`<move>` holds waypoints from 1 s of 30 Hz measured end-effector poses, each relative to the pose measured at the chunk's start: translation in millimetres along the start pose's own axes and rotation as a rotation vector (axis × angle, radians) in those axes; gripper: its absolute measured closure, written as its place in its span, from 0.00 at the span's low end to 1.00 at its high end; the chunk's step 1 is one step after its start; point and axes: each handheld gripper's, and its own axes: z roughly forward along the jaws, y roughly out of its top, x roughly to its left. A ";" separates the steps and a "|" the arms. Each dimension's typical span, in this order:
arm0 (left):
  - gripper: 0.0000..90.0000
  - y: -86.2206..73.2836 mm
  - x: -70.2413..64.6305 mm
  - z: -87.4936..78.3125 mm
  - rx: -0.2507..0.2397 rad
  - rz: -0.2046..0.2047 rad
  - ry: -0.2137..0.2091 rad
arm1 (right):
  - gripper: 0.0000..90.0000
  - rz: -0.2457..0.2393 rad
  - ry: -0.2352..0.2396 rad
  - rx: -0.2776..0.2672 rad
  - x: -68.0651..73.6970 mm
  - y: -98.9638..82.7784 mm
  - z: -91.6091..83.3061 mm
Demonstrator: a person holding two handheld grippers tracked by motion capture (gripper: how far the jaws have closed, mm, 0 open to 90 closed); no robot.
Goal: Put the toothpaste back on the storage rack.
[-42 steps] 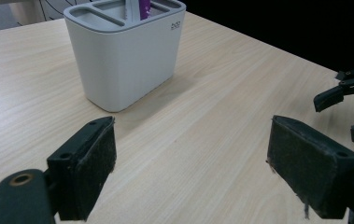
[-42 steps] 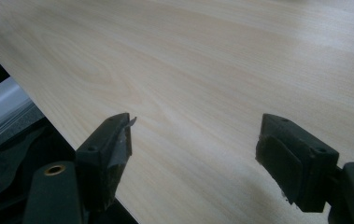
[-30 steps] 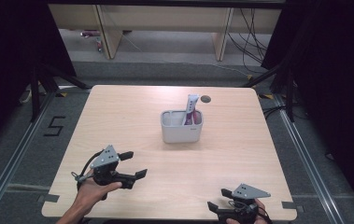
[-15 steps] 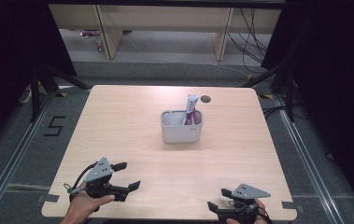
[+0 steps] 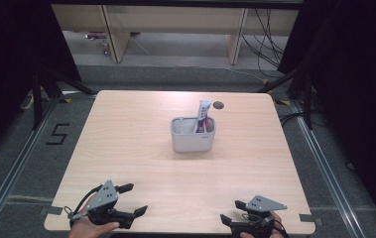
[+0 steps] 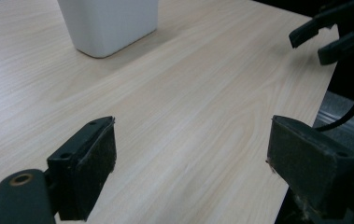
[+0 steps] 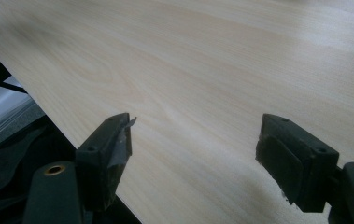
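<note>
One desk (image 5: 126, 148) carries one white container (image 5: 192, 135) (two compartments), holding one tube (image 5: 204, 115). Nearer than the container, at the desk's edge: two tools, left tool (image 5: 135, 201) and right tool (image 5: 231, 213).

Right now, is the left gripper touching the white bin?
Apart. The high view shows bare table between the left gripper and the white bin.

Your work surface is a light wood-grain table (image 5: 141, 134) with rounded corners. On it stands a white rounded-rectangular plastic bin (image 5: 192, 139), well ahead of both sets of fingers, roughly between them. A small dark round spot (image 5: 219, 105) sits just beyond it.
</note>
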 end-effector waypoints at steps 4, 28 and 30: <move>0.17 -7.7 -3.7 -3.4 0.017 -0.009 0.001 | 0.30 -0.010 -0.006 -0.002 0.5 0.1 -0.7; 0.19 -29.0 -18.9 -13.1 0.233 0.126 0.028 | 0.30 -0.004 -0.009 0.021 4.1 0.2 1.1; 0.19 -29.5 -18.6 -13.5 0.250 0.120 0.037 | 0.30 0.026 0.019 0.017 6.6 -0.2 1.9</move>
